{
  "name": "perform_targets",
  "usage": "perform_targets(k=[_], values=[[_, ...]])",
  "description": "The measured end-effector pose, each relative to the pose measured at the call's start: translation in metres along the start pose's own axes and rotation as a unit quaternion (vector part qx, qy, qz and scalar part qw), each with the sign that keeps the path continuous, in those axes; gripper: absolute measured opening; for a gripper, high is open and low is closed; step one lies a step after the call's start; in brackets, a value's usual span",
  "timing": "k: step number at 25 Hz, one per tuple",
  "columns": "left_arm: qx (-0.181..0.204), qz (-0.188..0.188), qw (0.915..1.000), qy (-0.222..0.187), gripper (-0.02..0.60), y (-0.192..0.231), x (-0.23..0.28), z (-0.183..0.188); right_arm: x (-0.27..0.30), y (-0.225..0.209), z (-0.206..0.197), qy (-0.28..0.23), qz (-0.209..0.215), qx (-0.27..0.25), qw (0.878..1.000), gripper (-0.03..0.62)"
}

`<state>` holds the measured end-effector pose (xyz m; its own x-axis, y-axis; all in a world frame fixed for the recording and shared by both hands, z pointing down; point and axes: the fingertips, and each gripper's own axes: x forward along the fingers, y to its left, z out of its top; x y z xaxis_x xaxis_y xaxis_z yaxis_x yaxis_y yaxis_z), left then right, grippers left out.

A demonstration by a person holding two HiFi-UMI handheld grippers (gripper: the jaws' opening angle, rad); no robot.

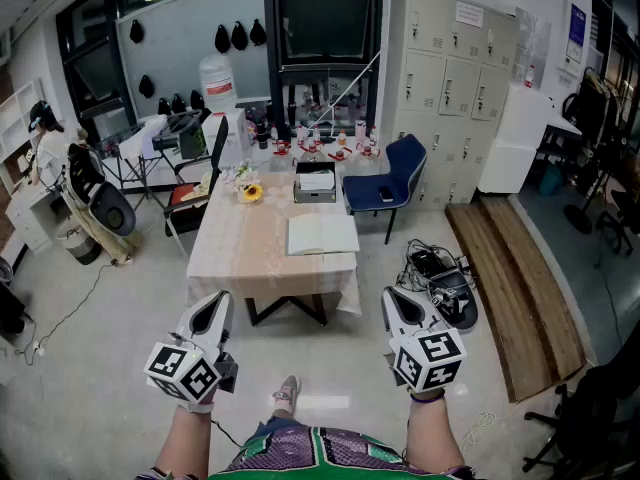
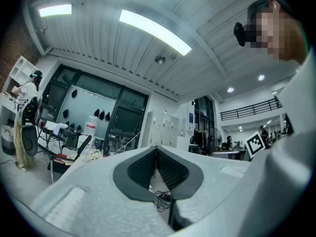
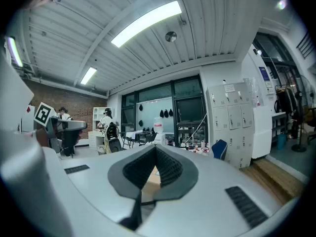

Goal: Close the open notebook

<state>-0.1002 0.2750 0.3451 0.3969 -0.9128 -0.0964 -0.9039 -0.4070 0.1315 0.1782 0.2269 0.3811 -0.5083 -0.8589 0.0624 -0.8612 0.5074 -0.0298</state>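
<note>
left gripper (image 1: 212, 306): my jaws are together, holding nothing | right gripper (image 1: 399, 306): my jaws are together too, holding nothing | notebook (image 1: 322, 234): lies open on the table (image 1: 250, 253), well apart from both my grippers

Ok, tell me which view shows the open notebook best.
The head view. It looks down on the notebook lying open on the table, both pages showing. The right gripper view gives only a sliver of the table past its closed fingers, with no notebook I can make out. The left gripper view shows none of it.
</note>
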Motion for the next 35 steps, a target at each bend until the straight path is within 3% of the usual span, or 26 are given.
perform_targets(k=[21, 35], values=[[-0.002, -0.007, 0.9999, 0.012, 0.017, 0.009, 0.02, -0.015, 0.013, -0.013, -0.013, 0.01, -0.031, -0.003, 0.999, 0.003], [-0.024, 0.018, 0.9995, 0.006, 0.017, 0.074, 0.053, -0.017, 0.092, 0.003, 0.002, 0.029, 0.009, -0.012, 0.999, 0.003]])
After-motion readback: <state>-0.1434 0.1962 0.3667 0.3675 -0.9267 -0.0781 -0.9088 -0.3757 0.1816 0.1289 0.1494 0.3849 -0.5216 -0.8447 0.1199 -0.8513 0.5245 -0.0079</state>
